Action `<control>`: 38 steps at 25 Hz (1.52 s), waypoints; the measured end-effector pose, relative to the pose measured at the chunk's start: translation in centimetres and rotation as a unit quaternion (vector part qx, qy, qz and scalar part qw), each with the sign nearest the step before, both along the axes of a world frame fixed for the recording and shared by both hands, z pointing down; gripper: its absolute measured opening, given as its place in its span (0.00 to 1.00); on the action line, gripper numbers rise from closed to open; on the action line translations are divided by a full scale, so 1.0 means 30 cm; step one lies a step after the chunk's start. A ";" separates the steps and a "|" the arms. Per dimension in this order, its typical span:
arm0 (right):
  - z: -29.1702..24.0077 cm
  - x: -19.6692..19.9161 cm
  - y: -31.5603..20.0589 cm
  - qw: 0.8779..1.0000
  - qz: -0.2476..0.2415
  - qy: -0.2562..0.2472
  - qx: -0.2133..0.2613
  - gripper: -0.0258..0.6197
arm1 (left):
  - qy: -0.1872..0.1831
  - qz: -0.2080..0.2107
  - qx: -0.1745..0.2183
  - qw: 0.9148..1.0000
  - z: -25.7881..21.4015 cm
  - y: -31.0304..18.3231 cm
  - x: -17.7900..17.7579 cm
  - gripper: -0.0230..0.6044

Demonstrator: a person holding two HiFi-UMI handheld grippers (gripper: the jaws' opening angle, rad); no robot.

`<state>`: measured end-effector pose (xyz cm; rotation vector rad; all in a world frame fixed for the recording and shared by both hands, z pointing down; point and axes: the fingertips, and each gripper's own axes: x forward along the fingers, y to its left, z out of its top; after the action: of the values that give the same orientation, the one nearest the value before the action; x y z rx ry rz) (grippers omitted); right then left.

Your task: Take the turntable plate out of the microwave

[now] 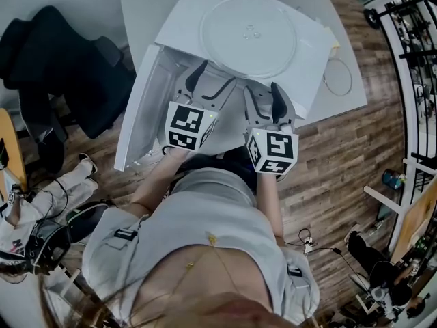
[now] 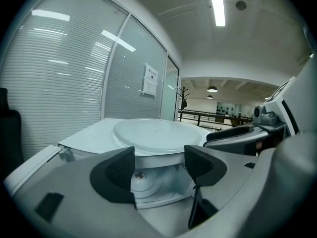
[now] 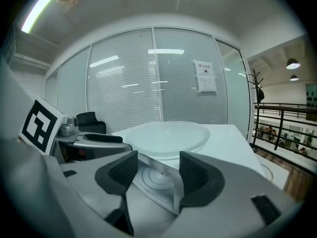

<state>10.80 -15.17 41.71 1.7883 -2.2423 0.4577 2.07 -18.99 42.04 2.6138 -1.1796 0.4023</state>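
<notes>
The round glass turntable plate lies flat on top of the white microwave, whose door hangs open at the left. Both grippers hover just in front of the oven's opening, below the plate's level. My left gripper is open and empty. My right gripper is open and empty too. In the left gripper view the plate shows above the open left gripper, with the bare cavity floor behind. The right gripper view shows the plate beyond the open right gripper.
The microwave stands on a white table. A thin ring lies on the table to the right of the oven. A black chair stands at the left. Wooden floor and a railing lie to the right.
</notes>
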 end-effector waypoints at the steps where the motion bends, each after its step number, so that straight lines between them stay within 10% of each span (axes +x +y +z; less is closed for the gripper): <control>1: 0.001 0.000 -0.001 1.000 0.000 0.000 0.000 0.43 | 0.000 0.003 0.000 1.000 0.003 -0.003 0.007 0.56; 38: -0.031 -0.032 0.053 0.999 -0.023 -0.004 0.036 0.43 | 0.009 0.033 -0.001 0.999 0.000 0.083 0.004 0.56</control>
<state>9.84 -13.59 40.78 1.7679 -2.3273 0.3818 2.17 -16.51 42.05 2.6533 -1.0893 0.3905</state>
